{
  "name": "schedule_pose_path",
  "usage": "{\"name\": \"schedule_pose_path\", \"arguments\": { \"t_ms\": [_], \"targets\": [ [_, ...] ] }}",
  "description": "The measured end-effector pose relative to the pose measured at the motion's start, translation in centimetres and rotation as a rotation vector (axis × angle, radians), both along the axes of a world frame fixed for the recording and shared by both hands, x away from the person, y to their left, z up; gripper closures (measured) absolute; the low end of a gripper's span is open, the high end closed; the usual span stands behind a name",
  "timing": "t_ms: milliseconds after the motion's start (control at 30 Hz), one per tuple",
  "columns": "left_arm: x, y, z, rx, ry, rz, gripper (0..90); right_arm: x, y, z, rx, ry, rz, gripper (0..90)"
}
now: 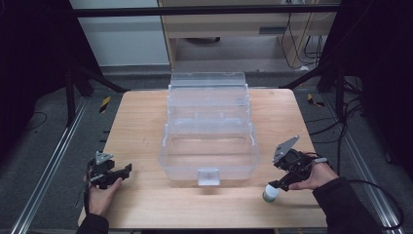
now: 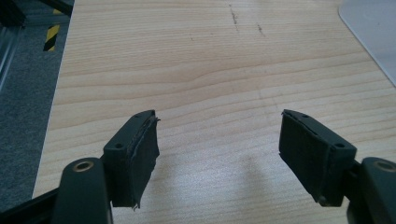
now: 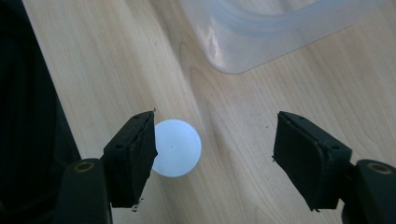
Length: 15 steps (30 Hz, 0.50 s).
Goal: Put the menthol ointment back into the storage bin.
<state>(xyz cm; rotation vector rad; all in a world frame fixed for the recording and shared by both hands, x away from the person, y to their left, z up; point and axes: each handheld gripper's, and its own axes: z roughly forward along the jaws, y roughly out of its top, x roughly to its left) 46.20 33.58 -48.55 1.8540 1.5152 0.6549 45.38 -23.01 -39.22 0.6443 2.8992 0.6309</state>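
A clear plastic tiered organizer box (image 1: 209, 126) stands open in the middle of the wooden table (image 1: 146, 204). A small bottle with a white round cap (image 1: 271, 193) stands upright near the table's front right. My right gripper (image 1: 281, 185) hangs just above it, open; in the right gripper view the white cap (image 3: 176, 147) lies close beside the left pad (image 3: 135, 154), with wide room to the right pad. My left gripper (image 1: 125, 171) is open over bare wood at the front left, its pads (image 2: 137, 154) holding nothing.
The box's rounded corner (image 3: 252, 42) lies just beyond the right gripper. Its edge also shows at the top right of the left gripper view (image 2: 373, 32). Bare wood spans the table's front. A metal rail (image 1: 48, 165) and grey floor run along the left side.
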Motion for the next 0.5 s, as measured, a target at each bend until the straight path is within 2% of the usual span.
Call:
{"name": "schedule_pose_path", "arguments": {
  "t_ms": [200,500],
  "targets": [
    [0.0,0.0,0.0,0.004,0.003,-0.005,28.2,-0.5,0.9,-0.9,-0.069,0.043,0.065,31.0],
    [0.0,-0.1,0.0,0.008,0.005,-0.007,28.4,-0.9,1.6,-1.6,-0.124,0.057,0.117,34.1]
  ]
}}
